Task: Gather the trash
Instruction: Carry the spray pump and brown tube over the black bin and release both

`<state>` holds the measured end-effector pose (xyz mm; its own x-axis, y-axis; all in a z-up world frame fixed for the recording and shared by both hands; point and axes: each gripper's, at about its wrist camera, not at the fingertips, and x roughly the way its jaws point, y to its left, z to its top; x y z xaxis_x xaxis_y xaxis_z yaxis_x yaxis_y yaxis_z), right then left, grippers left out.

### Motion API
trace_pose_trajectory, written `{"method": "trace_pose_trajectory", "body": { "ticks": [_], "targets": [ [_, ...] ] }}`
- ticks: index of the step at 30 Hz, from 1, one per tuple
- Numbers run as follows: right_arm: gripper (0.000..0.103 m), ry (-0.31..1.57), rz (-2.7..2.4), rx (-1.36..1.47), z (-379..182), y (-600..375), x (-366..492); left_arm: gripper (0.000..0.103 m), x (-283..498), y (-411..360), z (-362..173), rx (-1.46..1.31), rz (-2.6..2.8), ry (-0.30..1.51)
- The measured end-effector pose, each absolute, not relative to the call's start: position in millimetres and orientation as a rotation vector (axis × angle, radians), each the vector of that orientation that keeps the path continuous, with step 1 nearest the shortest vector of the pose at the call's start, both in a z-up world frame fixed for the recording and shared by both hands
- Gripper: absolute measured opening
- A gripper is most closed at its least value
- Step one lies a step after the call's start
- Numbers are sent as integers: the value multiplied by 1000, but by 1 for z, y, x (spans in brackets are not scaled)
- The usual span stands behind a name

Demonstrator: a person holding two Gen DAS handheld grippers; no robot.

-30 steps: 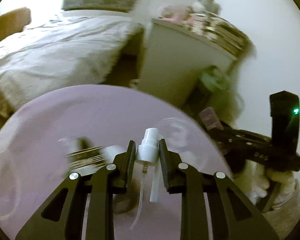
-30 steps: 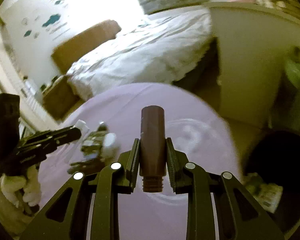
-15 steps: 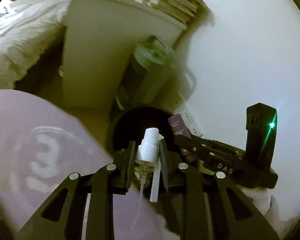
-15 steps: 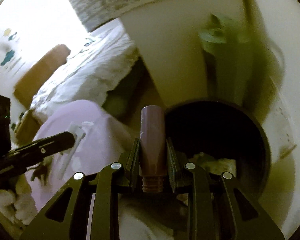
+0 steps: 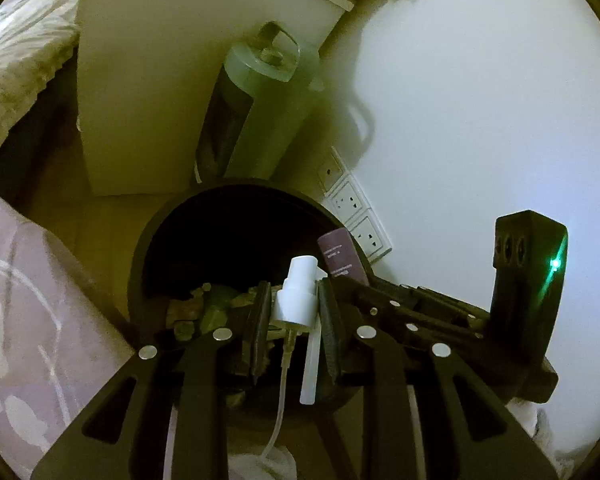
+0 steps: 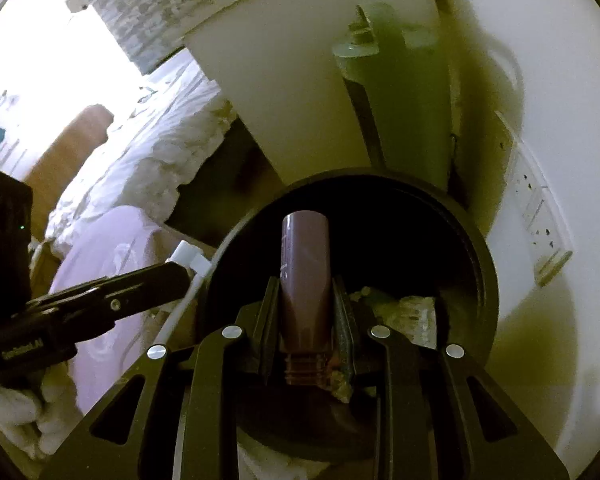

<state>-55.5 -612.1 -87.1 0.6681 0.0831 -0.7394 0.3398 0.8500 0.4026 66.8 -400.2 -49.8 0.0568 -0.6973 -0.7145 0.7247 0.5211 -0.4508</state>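
My left gripper [image 5: 294, 314] is shut on a white spray pump head [image 5: 296, 296] with its thin dip tube hanging down, held over the black round trash bin [image 5: 148, 248]. My right gripper [image 6: 305, 308] is shut on a dark purple bottle without a cap [image 6: 305, 276], held over the same bin [image 6: 480, 280]. Crumpled trash [image 5: 196, 308] lies in the bin. The right gripper with the purple bottle [image 5: 338, 256] shows in the left wrist view, and the left gripper with the pump head [image 6: 188, 254] shows in the right wrist view.
A round lilac table [image 5: 28, 320] is at the left of the bin. A white cabinet [image 5: 160, 80] and a tall green appliance [image 5: 260, 112] stand behind it. Wall sockets [image 5: 352, 208] sit on the white wall. A bed [image 6: 148, 140] lies beyond.
Both grippers swung from above the lilac table over to the black bin, each still holding its item. They now hang above the bin's opening.
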Motion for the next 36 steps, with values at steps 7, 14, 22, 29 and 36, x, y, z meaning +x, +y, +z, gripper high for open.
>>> {"method": "trace_pose_trajectory", "body": {
  "ticks": [7,14,22,29,36],
  "targets": [
    [26,844,-163,563,-95,-618,-59,24,68,-417,-57,50,-1084,1078],
    [26,854,-171,574,-102,-624,-61,24,66,-424,-64,65,-1083,1094],
    [26,863,-181,575,-107,-629,-59,24,67,-429,-67,64,-1077,1104],
    [38,881,-195,598,-108,-632,-58,40,62,-430,-63,105,-1065,1081],
    [47,870,-185,605,-102,-622,-61,65,56,-407,-43,106,-1024,1018]
  ]
}}
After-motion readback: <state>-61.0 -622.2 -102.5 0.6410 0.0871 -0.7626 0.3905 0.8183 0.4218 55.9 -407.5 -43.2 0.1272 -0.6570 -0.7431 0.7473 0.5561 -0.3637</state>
